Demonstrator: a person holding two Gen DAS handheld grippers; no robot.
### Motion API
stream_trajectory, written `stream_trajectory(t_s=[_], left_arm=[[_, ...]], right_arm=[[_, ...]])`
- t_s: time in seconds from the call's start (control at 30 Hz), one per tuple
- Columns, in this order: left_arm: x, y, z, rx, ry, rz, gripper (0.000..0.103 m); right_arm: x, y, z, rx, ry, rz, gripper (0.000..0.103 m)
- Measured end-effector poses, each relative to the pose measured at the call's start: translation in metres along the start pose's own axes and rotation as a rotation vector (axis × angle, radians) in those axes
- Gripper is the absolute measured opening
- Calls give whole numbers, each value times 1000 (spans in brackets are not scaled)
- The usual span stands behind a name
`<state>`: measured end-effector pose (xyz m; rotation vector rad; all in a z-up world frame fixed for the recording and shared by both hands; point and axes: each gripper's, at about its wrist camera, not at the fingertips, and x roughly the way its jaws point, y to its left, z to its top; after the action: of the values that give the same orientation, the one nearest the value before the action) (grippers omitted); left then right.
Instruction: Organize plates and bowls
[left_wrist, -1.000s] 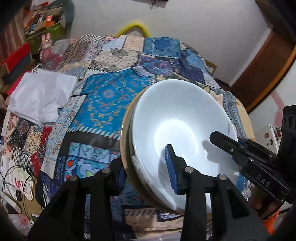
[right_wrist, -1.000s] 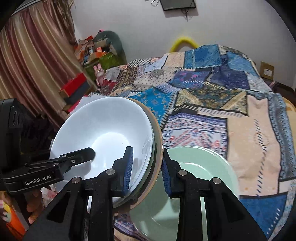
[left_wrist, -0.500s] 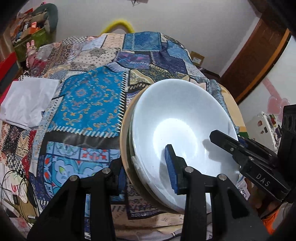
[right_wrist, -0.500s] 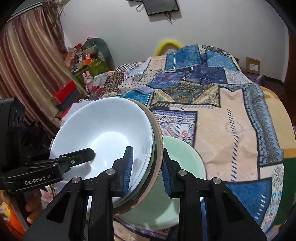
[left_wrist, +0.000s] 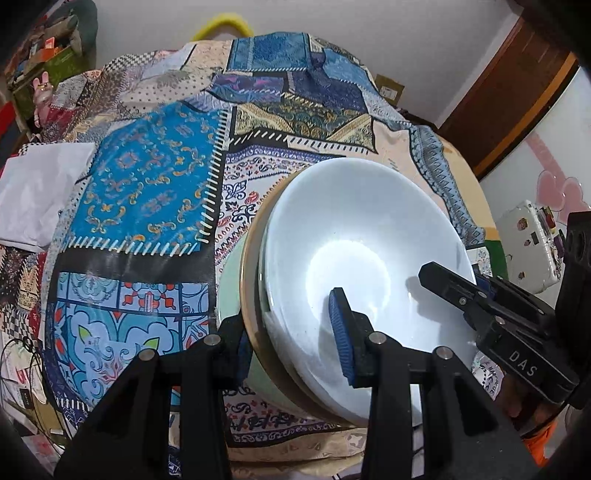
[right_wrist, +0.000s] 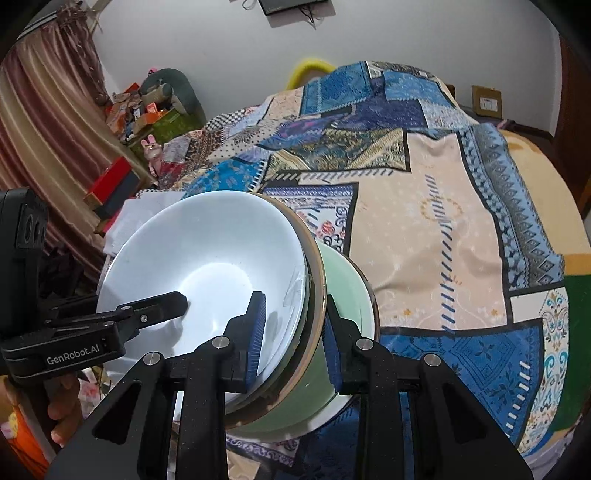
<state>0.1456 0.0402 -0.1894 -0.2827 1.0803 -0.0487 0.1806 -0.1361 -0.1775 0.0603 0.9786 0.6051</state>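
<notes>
From your left wrist camera, your left gripper (left_wrist: 291, 332) pinches the near rim of the stack of white dishes (left_wrist: 354, 251), which hangs tilted just above the green plate (left_wrist: 231, 280) on the patchwork cloth (left_wrist: 147, 192). From your right wrist camera, your right gripper (right_wrist: 293, 332) pinches the other rim. You look to be stacking; next, level it and lower it onto the green plate, then let go.

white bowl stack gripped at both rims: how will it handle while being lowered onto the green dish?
The white bowl stack looks rigid and glazed, so it is probably slippery against the pads. Left tool and right tool pinch opposite rims, so it may pivot between them. Likely fragile, so it should land gently on the green dish.
</notes>
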Motion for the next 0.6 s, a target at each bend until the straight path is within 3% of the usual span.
stream_trajectory(t_s=[0.37, 0.6], left_arm=[[24, 10, 2, -14, 49, -11, 38], [27, 18, 2, -37, 71, -56, 38]], right_arm=[[17, -6, -5, 22, 39, -6, 27], [17, -7, -5, 21, 32, 6, 30]])
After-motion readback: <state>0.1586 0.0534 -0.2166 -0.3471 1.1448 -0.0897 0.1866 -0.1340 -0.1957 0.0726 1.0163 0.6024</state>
